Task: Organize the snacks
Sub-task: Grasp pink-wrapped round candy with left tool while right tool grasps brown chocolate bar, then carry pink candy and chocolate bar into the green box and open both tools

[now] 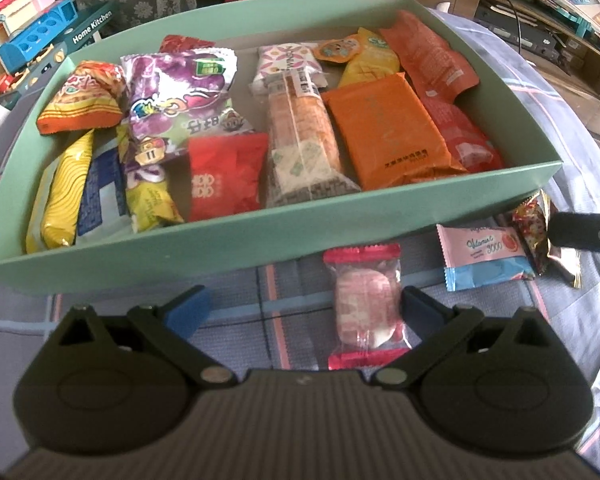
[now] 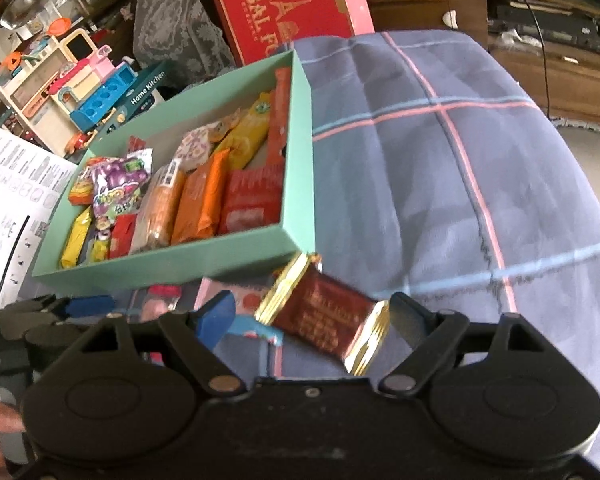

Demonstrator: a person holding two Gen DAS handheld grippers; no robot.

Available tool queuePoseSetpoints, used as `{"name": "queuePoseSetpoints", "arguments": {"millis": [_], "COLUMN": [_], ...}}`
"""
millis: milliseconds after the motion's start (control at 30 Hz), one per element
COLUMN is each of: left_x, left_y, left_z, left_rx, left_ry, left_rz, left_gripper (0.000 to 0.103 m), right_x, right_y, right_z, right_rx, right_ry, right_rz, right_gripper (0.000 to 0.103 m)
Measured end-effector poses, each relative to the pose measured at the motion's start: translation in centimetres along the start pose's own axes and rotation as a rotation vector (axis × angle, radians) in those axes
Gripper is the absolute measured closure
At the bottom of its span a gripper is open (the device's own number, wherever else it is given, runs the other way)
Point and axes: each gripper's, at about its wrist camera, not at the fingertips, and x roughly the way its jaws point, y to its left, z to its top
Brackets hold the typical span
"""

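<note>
A mint-green box (image 1: 260, 236) holds several snack packets; it also shows in the right wrist view (image 2: 300, 160). My left gripper (image 1: 304, 306) is open just in front of the box, with a clear red-ended candy packet (image 1: 366, 308) lying on the cloth by its right finger. A pink and blue packet (image 1: 484, 256) and a dark red and gold packet (image 1: 534, 232) lie to the right. My right gripper (image 2: 312, 312) is open around the dark red and gold packet (image 2: 324, 320), fingers apart from it.
A blue plaid cloth (image 2: 440, 180) covers the surface. A red box (image 2: 284, 4), toy kitchen sets (image 2: 80, 80) and printed paper (image 2: 12, 200) stand behind and left of the green box. Wooden furniture (image 2: 540, 40) is at the right.
</note>
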Motion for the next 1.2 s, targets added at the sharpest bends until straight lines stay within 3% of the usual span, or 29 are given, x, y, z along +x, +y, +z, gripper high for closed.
{"name": "queuePoseSetpoints", "arguments": {"millis": [267,433,733,833,1033,1067,1100,1200], "left_x": [-0.1,-0.4,-1.1,-1.2,-1.8,-2.0,-2.2,-2.4], "left_y": [0.3,0.9,2.2,2.0,0.1,-0.2,-0.4,0.0], "left_z": [-0.2,-0.8,-1.9,-1.9,-2.0,-2.1,-2.1,-1.9], "left_rx": [0.006,0.008,0.015,0.032,0.112,0.123,0.131,0.108], "left_ry": [-0.004,-0.007,-0.014,-0.024,-0.058,-0.067,-0.075,-0.067], "left_rz": [-0.008,-0.011,-0.017,-0.021,-0.075,-0.084,-0.094,-0.109], "left_gripper": [0.000,0.000,0.000,0.005,0.034,0.047,0.068,0.073], "right_x": [1.1,0.7,0.0,-0.6,-1.3,-1.4,-1.5,-1.6], "right_y": [0.6,2.3,3.3,2.5,2.2,2.2,2.2,2.6], "right_z": [-0.6,-1.5,-2.4,-2.6,-3.4,-3.5,-3.6,-3.3], "right_rx": [-0.006,-0.060,-0.064,-0.044,-0.050,-0.051,-0.051,-0.068], "right_ry": [0.041,0.071,0.086,0.078,0.086,0.086,0.085,0.069], "right_rz": [0.030,0.048,0.035,0.025,0.004,0.002,0.001,0.012], "right_gripper": [0.018,0.041,0.042,0.042,0.042,0.042,0.042,0.042]}}
